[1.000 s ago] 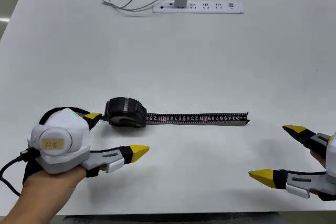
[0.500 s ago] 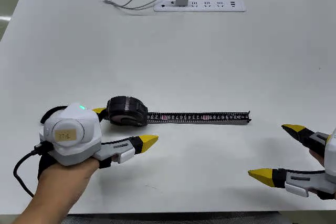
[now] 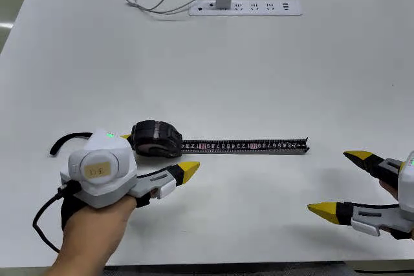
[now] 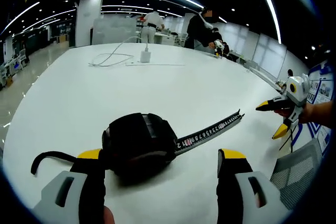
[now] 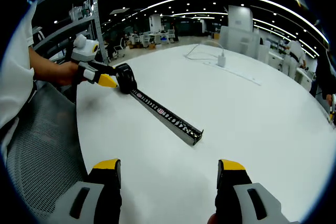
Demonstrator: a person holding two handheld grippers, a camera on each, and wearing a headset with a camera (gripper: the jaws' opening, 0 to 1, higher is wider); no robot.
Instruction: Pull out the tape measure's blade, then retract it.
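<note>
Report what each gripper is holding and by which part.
Nothing is held. The left gripper is open with the tape measure's case between its fingers; the right gripper is open, apart from the blade.

matt black rubbery tape measure case, smooth white table

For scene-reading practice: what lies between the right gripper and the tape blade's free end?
Only bare table separates the right gripper from the blade end; the head view shows it.
</note>
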